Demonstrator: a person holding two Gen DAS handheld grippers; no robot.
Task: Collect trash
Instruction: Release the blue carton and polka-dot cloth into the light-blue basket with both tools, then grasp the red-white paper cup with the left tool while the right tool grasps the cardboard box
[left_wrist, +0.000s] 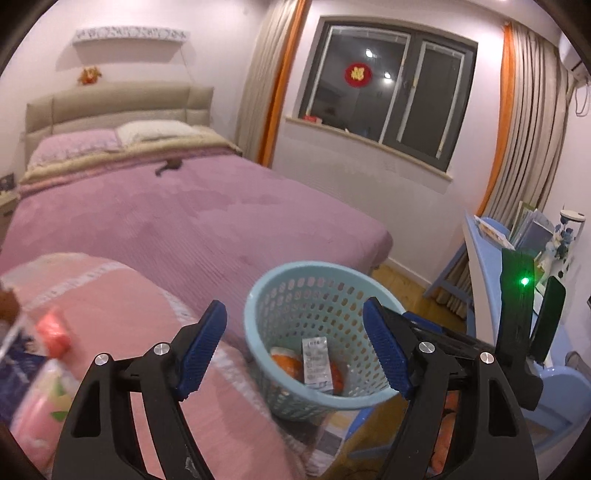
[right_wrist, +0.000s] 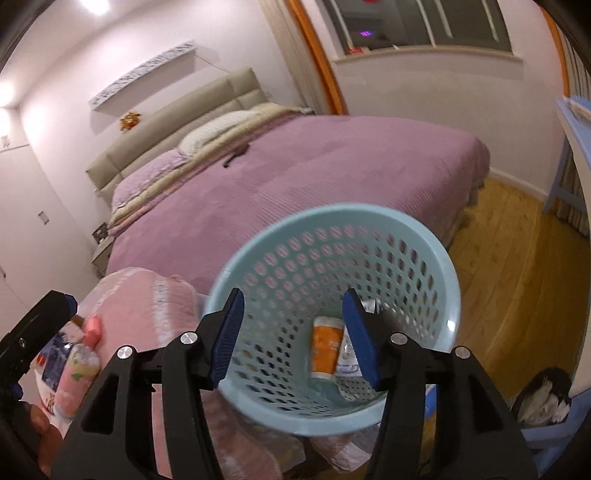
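Left gripper (left_wrist: 295, 347): jaws wide apart, nothing held, blue pads (left_wrist: 201, 350) bare. Right gripper (right_wrist: 293, 339): jaws likewise wide, nothing between; positioned just above mouth of basket (right_wrist: 452, 295).

Basket: light-blue perforated plastic, tilted, beside foot of bed (left_wrist: 207, 221). Contents at bottom: orange packet (right_wrist: 327, 349) and white printed wrapper (left_wrist: 317, 363), touching.

Left of basket: pink folded quilt (left_wrist: 122, 295). On/near quilt, lower left: pink items (right_wrist: 92, 330), blurred, type unclear. Wood floor (right_wrist: 517, 277) to right. Window (left_wrist: 388, 96) w/ curtains behind.
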